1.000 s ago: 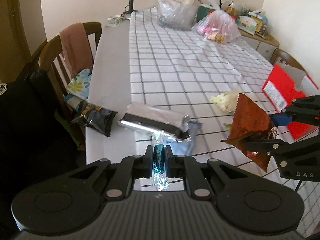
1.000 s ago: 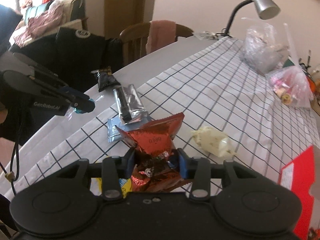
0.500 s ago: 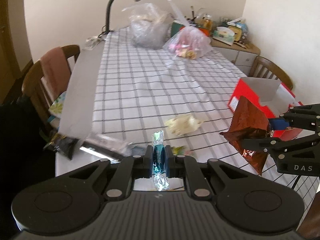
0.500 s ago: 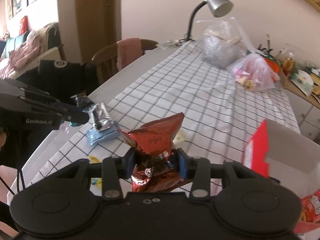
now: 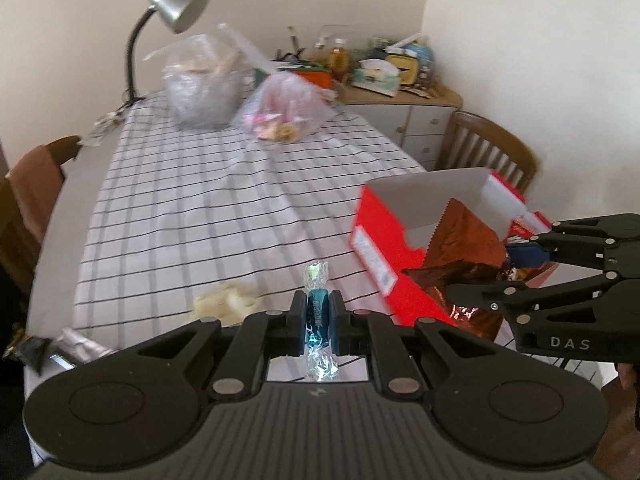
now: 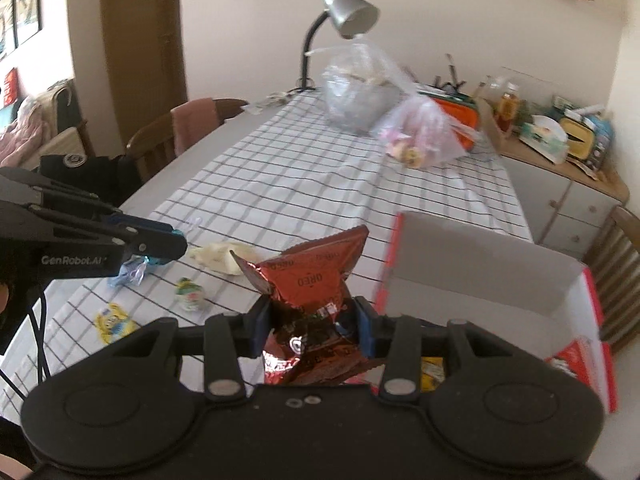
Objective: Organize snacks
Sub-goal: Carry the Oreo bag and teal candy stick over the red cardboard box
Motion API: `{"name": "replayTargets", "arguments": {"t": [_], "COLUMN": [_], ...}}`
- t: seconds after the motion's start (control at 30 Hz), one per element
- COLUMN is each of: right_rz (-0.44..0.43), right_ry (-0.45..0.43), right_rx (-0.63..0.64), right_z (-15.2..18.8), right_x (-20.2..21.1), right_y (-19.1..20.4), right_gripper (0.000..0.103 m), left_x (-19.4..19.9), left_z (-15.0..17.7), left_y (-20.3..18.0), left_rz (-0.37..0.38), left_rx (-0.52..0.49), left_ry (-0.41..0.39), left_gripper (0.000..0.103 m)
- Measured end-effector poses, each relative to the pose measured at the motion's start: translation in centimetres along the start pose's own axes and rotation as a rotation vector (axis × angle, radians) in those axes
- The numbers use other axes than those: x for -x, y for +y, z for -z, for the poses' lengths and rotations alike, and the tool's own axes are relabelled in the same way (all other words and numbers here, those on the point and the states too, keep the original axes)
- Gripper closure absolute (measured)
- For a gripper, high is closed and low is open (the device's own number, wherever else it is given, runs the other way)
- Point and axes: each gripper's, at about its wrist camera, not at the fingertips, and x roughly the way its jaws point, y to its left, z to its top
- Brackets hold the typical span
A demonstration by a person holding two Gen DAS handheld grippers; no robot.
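My left gripper (image 5: pixel 316 322) is shut on a small teal wrapped candy (image 5: pixel 317 316) with clear twisted ends, held above the checked tablecloth. My right gripper (image 6: pixel 312 324) is shut on a crumpled red-brown Oreo packet (image 6: pixel 308 280), which hangs at the near edge of the open red box (image 6: pixel 576 344). In the left wrist view the same packet (image 5: pixel 460 248) and right gripper (image 5: pixel 516 268) sit in front of the red box (image 5: pixel 380 248). The left gripper (image 6: pixel 168 246) shows at the left of the right wrist view. A cream wrapped snack (image 6: pixel 218 256) lies on the cloth.
Loose small snacks (image 6: pixel 190 294) and a yellow sachet (image 6: pixel 114 318) lie near the table's front. Two clear plastic bags (image 5: pixel 280 108) and a desk lamp (image 5: pixel 172 12) stand at the far end. Wooden chairs (image 5: pixel 492 152) flank the table; a cluttered cabinet (image 5: pixel 400 92) is behind.
Both grippers have swung right and risen, each carrying its snack. The red box has come close; the silver bar and black packet have slid to the left edge.
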Motion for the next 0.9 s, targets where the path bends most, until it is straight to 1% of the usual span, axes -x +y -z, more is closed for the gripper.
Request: {"name": "replayTargets", "arguments": {"t": [0.27, 0.5, 0.7, 0.9], "right_rz": [0.042, 0.073, 0.064, 0.042], "right_ry": [0.011, 0.041, 0.078, 0.136], "right_rx": [-0.042, -0.08, -0.128, -0.162], "right_z": [1.3, 2.4, 2.9, 3.4], "right_x": [0.6, -0.5, -2.2, -4.5], "right_y": [-6.7, -12.2, -15.9, -18.1], "right_gripper": [0.062, 0.062, 0.063, 0.068], "left_x": [-3.2, -6.6, -10.3, -13.9], "left_z": [-2.2, -3.9, -5.0, -5.6], "left_y": [-6.0, -10.6, -13.4, -15.3], "left_rz": [0.033, 0.043, 0.032, 0.024], "left_rx": [-0.029, -0.047, -0.061, -0.072], "left_ry": [0.007, 0.043, 0.102, 0.168], "left_gripper": [0.092, 0.092, 0.092, 0.092]}}
